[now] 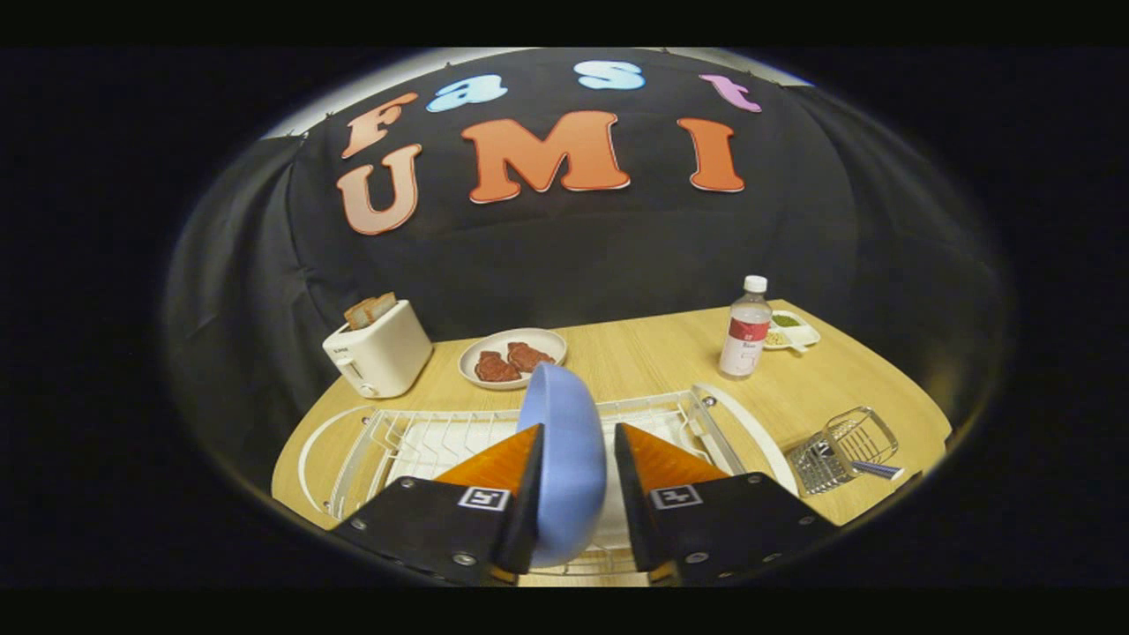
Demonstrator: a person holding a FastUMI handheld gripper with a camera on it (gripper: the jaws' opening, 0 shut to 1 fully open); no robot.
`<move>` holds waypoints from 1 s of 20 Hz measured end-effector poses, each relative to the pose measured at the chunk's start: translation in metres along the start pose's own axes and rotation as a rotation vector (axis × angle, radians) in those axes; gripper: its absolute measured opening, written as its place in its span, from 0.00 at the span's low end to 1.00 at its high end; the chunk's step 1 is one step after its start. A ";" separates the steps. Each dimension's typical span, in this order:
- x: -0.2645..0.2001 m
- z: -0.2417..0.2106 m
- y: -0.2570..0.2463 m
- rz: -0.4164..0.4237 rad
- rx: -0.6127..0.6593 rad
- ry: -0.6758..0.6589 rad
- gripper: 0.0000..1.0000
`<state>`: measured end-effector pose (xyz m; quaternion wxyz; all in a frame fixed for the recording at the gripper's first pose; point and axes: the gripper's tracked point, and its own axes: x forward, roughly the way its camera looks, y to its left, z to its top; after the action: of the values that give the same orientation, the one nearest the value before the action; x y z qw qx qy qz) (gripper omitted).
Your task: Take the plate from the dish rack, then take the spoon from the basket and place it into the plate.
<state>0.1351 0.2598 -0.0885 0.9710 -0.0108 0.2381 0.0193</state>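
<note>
A blue plate (569, 441) stands on edge in the white wire dish rack (414, 437), which rests on a white tray on the wooden table. My gripper (578, 445) straddles the plate, one finger on each side. The left finger lies against the plate's face, while a narrow gap shows between the plate and the right finger, so the gripper is open. To the right of the rack a small wire basket (842, 450) lies tilted, and the spoon's blue handle (882, 470) sticks out of it.
Beyond the rack sit a white toaster (379, 357) holding bread, a white plate with pieces of meat (512, 357), a clear bottle with a red label (745, 328) and a small white dish (792, 331). Black cloth walls close in behind the table.
</note>
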 end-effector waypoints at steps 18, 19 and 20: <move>-0.021 0.041 -0.001 -0.214 -0.223 -0.110 0.21; -0.023 0.046 -0.002 -0.217 -0.226 -0.125 0.21; -0.027 0.050 -0.004 -0.213 -0.217 -0.135 0.21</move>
<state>0.1342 0.2560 -0.0317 0.9745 -0.1392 0.1664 -0.0575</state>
